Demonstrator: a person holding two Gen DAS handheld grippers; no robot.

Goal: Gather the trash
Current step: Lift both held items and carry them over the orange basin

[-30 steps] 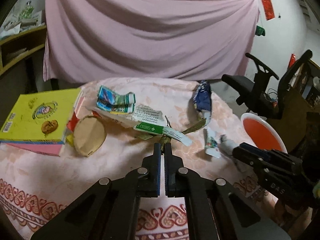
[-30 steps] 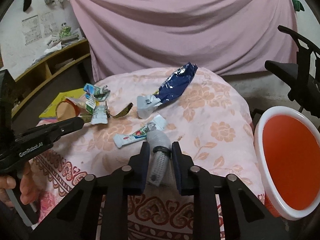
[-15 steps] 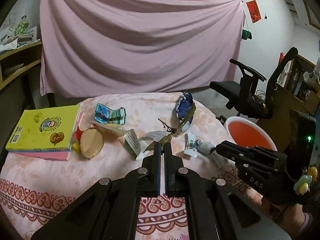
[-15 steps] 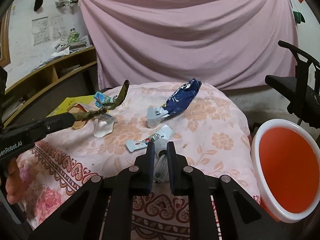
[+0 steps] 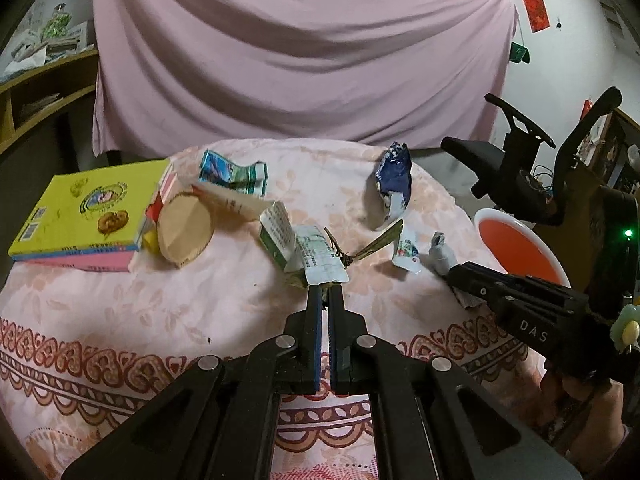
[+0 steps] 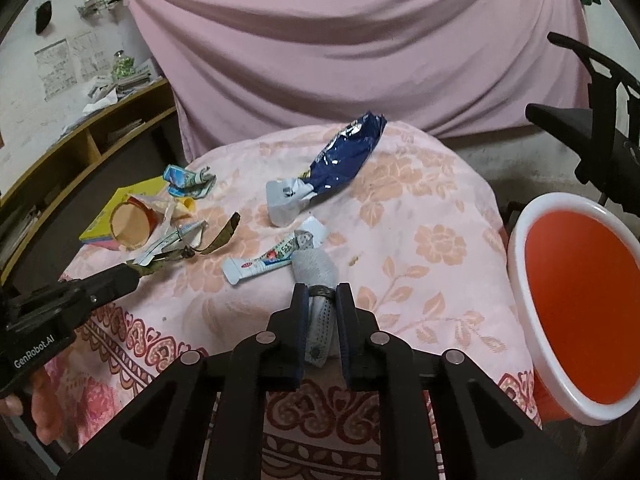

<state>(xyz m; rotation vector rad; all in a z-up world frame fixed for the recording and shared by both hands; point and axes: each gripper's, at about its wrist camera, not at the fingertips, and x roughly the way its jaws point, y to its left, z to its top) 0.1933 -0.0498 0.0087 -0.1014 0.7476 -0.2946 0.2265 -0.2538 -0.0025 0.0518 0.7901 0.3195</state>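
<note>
Bucket (image 6: 520, 240) lay to the right of the right gripper (image 6: 321, 298), off the table's edge and nearer that hand than the left.

Jaws of the right gripper were clamped on a grey crumpled roll (image 6: 316, 276), whose long axis ran along the fingers, its free end pointing forward and up toward the blue snack bag (image 6: 344, 156); the log showed them easing slightly, yet the pads pressed on the roll. The red-lined bucket stood mouth up, so, judging from this, a swing rightward over the white rim should serve. The left gripper (image 5: 325, 296) had its jaws together on a green strap (image 6: 218, 238) tangled with a white wrapper (image 5: 320, 258), above the floral tablecloth (image 5: 160, 300); the strap's long axis ran away from the jaws toward the table's middle.
</note>
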